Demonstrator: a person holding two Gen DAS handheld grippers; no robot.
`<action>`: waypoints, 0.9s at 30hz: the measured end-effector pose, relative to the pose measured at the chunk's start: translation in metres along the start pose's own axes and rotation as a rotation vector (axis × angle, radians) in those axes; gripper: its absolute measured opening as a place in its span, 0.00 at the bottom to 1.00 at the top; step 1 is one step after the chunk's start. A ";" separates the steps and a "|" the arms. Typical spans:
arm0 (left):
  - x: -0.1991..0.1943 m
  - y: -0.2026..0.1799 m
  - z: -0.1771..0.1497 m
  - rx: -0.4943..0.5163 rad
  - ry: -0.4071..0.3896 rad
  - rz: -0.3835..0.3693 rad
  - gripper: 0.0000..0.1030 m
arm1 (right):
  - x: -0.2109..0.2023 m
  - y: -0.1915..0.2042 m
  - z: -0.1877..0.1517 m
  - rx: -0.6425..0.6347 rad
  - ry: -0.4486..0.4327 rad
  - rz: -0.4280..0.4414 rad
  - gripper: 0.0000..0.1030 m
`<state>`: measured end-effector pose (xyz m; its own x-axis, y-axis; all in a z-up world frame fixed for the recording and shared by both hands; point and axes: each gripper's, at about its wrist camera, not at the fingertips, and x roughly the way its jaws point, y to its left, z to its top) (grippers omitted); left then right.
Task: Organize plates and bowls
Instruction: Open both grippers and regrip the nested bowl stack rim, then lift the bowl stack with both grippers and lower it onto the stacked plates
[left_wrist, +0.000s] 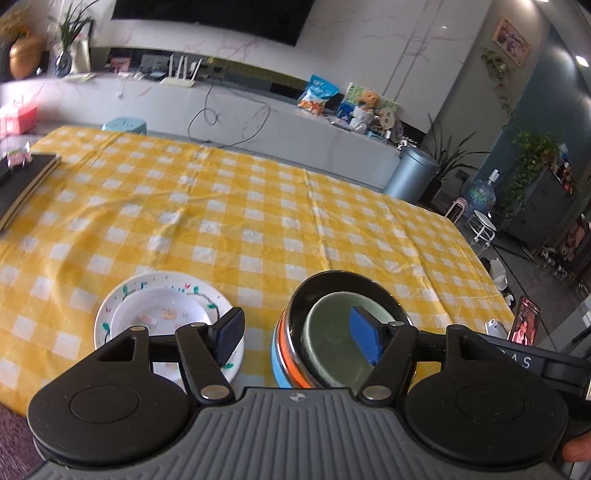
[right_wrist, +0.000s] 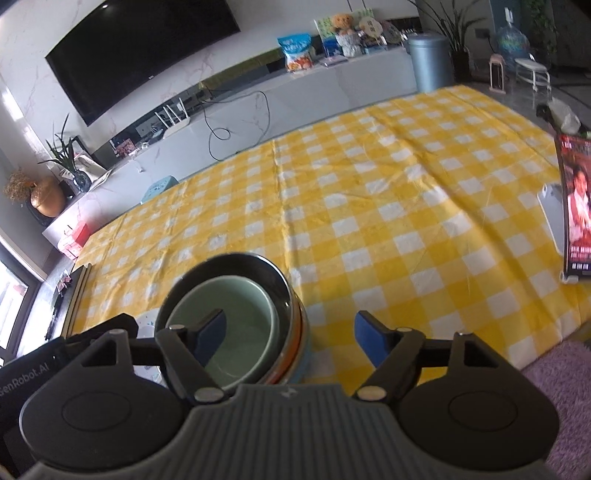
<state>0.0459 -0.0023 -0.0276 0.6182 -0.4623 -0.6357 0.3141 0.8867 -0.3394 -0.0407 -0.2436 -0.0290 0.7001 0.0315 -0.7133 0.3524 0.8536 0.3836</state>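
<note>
My left gripper (left_wrist: 301, 338) and right gripper (right_wrist: 290, 338) both stand apart, holding nothing. On the counter (left_wrist: 258, 221) the green bowl (left_wrist: 332, 343) sits inside the steel bowl (left_wrist: 332, 284) — just beside it, the small white bowl (left_wrist: 162, 317) rests on the painted plate (left_wrist: 129, 291).

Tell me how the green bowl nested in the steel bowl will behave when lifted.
The green bowl looks glazed, so probably slippery and breakable. It sits loosely inside the steel bowl, so it should lift free, though it may tip if gripped by one rim.
</note>
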 end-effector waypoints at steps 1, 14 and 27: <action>0.002 0.003 -0.001 -0.026 0.012 -0.003 0.74 | 0.002 -0.002 -0.001 0.015 0.011 0.005 0.73; 0.028 0.032 -0.014 -0.231 0.070 -0.055 0.74 | 0.034 -0.017 -0.014 0.144 0.087 0.103 0.73; 0.069 0.036 -0.021 -0.271 0.120 -0.086 0.69 | 0.063 -0.043 -0.014 0.300 0.110 0.198 0.70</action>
<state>0.0850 -0.0027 -0.0981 0.5026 -0.5481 -0.6686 0.1481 0.8165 -0.5580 -0.0203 -0.2707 -0.0986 0.7081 0.2504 -0.6602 0.3942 0.6356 0.6638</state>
